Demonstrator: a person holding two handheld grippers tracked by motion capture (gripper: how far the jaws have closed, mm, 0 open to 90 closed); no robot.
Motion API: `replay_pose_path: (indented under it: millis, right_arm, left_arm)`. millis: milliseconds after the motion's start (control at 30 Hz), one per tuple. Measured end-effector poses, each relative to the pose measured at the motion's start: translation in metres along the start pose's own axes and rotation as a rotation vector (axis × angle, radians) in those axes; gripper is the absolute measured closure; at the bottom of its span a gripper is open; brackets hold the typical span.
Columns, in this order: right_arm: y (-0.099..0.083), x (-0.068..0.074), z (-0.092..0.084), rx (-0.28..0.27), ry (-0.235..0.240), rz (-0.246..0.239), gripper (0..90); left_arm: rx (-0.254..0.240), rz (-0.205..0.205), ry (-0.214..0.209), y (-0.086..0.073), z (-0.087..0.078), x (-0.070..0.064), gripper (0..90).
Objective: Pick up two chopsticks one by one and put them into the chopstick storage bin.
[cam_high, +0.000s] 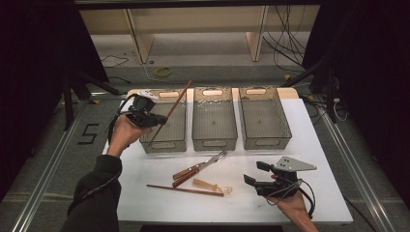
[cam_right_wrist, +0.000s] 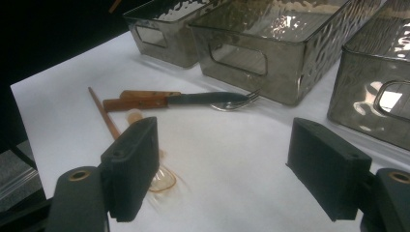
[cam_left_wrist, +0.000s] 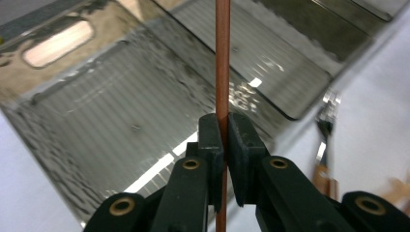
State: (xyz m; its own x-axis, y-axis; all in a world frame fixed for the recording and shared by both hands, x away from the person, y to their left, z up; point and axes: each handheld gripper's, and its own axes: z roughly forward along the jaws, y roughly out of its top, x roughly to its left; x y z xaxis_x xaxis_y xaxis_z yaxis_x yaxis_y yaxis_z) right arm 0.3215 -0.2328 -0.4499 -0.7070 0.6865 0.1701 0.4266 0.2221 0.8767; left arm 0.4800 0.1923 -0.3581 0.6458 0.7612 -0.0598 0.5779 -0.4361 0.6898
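My left gripper [cam_high: 160, 118] is shut on a thin brown chopstick [cam_high: 175, 102] and holds it slanted above the left grey bin [cam_high: 164, 144]. In the left gripper view the chopstick [cam_left_wrist: 222, 72] runs straight up between the closed jaws [cam_left_wrist: 223, 135], with the bin's ribbed floor [cam_left_wrist: 96, 121] beneath. My right gripper [cam_high: 256, 173] rests low near the table's front right and is open with nothing in it [cam_right_wrist: 227, 169]. A second chopstick [cam_high: 183, 189], a clear amber spoon [cam_high: 212, 186], and a wooden-handled fork and knife [cam_high: 198, 166] lie on the white table.
Three translucent grey bins stand in a row at the back: left, middle [cam_high: 214, 140] and right [cam_high: 266, 141]. The right gripper view has the fork and knife [cam_right_wrist: 193, 99], the chopstick [cam_right_wrist: 104, 113] and the spoon [cam_right_wrist: 162, 181] just ahead of its jaws. The table's left edge [cam_right_wrist: 29, 96] is close.
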Motion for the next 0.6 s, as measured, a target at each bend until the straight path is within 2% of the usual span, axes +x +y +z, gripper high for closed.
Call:
replay_pose_path:
  millis: [167,433,600]
  right_arm:
    - [0.000,0.000,0.000,0.002,0.000,0.002,27.4]
    - [0.000,0.000,0.000,0.003,0.003,0.001,27.4]
    - [0.000,-0.001,0.001,0.004,0.005,0.001,27.4]
  left_arm:
    - [-0.003,-0.045,0.028,0.001,0.007,0.016,84.3]
    - [-0.021,-0.099,0.062,0.002,0.015,0.032,84.3]
    - [-0.007,-0.128,0.083,0.000,0.023,0.040,84.3]
